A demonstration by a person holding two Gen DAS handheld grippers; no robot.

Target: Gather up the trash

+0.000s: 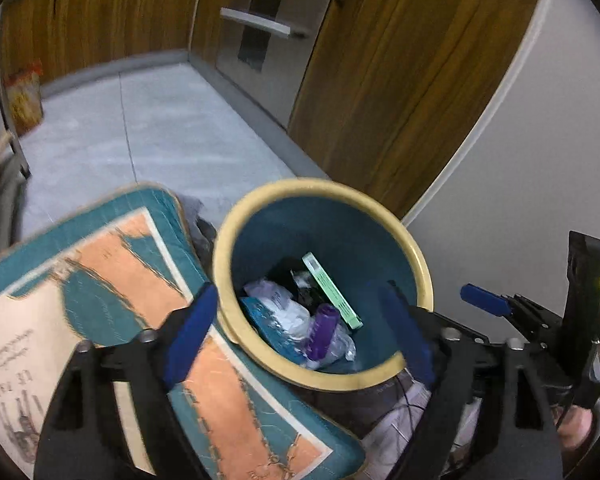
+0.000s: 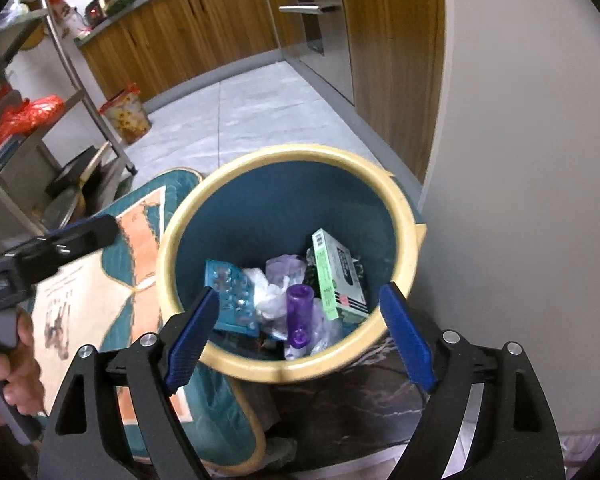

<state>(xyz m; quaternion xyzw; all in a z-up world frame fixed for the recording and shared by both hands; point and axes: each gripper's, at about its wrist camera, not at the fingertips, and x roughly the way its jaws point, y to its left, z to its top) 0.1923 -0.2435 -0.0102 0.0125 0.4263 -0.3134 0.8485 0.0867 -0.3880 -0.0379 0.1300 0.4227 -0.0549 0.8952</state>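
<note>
Left tool point(image 1: 300, 328): we see it wide, empty.
Right tool point(image 2: 298, 332): wide, empty.
Bin point(image 2: 180, 256): holds purple tube point(image 2: 299, 314), perhaps wrappers.

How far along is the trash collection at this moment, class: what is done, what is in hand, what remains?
Done: the bin already holds a purple bottle, a green box, a blue blister pack and crumpled plastic. In hand: nothing; the left gripper and right gripper are open and empty above it. Left: no loose trash shows on the mat.
</note>
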